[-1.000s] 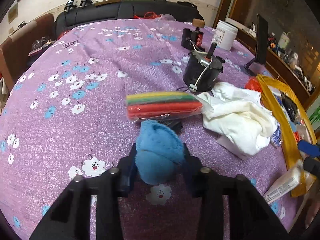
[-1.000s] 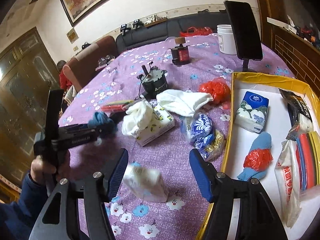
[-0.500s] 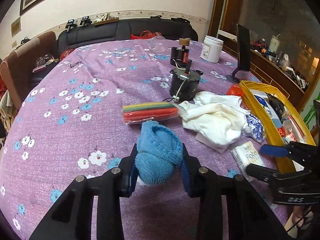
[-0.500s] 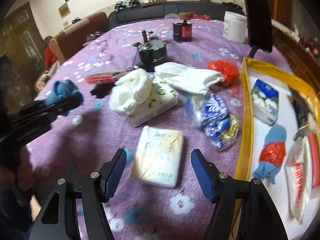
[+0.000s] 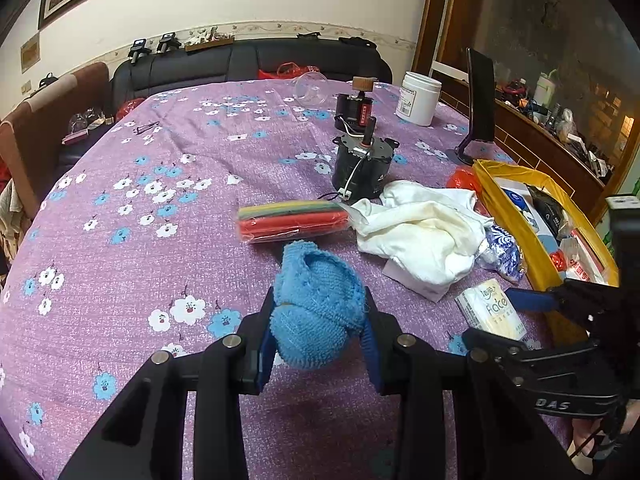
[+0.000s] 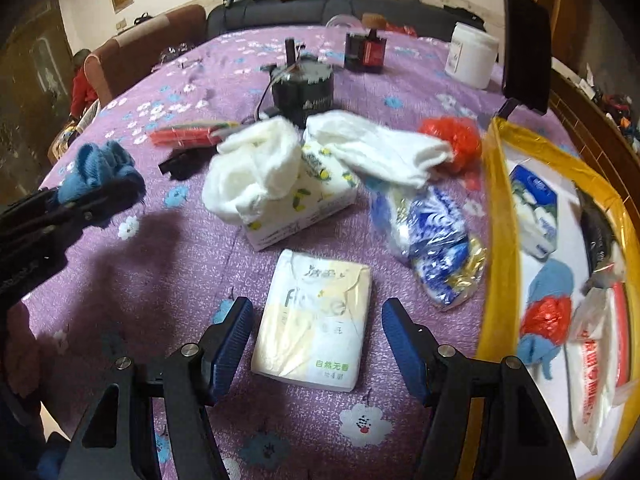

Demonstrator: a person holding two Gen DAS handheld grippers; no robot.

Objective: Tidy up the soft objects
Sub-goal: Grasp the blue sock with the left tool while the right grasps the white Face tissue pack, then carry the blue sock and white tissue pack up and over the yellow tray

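Our right gripper [image 6: 316, 348] has dropped over the tissue pack [image 6: 314, 322] at lower centre, fingers released astride it; pickup looks next. Left gripper [image 5: 318, 338] grips the blue cloth [image 5: 316, 304] above the table [image 5: 132, 240].

Purple floral table [image 5: 120, 280] bears tissue pack [image 6: 316, 320], white cloths [image 5: 420, 240].
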